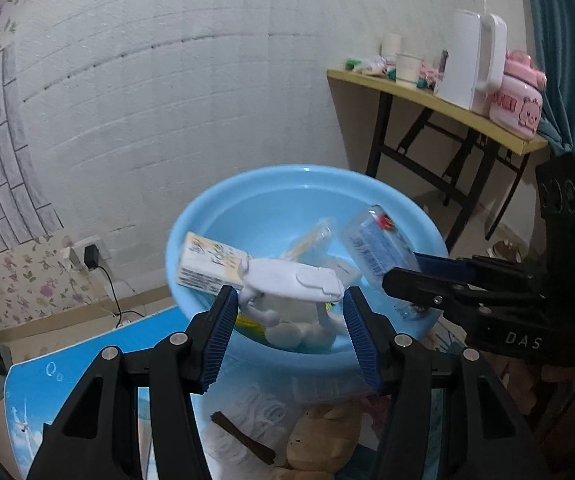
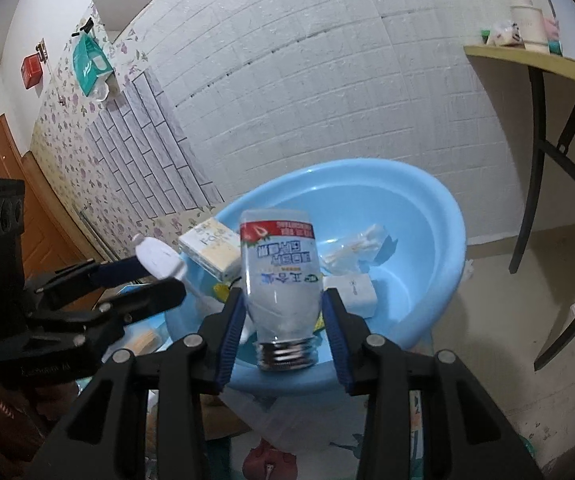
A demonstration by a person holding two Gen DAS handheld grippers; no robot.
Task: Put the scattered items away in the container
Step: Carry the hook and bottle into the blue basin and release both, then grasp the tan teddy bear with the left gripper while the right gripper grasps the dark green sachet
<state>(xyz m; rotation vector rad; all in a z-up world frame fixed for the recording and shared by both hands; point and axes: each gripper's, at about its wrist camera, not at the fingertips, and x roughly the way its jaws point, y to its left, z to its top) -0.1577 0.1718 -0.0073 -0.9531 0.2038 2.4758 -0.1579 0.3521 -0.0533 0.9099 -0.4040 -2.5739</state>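
Note:
A light blue basin (image 1: 247, 184) (image 2: 447, 216) stands on a printed blue mat (image 1: 67, 380). My left gripper (image 1: 289, 294) (image 2: 159, 276) is over its near rim, shut on a white plastic item (image 1: 299, 276) (image 2: 159, 256) with small legs. To its right, my right gripper (image 2: 284, 298) (image 1: 401, 268) is shut on a clear uncapped bottle (image 2: 279, 264) (image 1: 371, 248) with a blue-and-white label, its threaded neck toward the camera, hanging over the basin. Inside the basin lie a yellow-and-white box (image 1: 207, 264) (image 2: 211, 248), a clear packet (image 1: 311, 236) (image 2: 357, 246) and a small white box (image 2: 353, 290).
A brown plush toy (image 1: 319, 440) and a dark stick (image 1: 243, 436) lie on the mat near me. A folding table (image 1: 447, 104) at the right carries a white kettle (image 1: 471, 60), a pink container (image 1: 519, 104) and cups. The tiled wall is close behind the basin.

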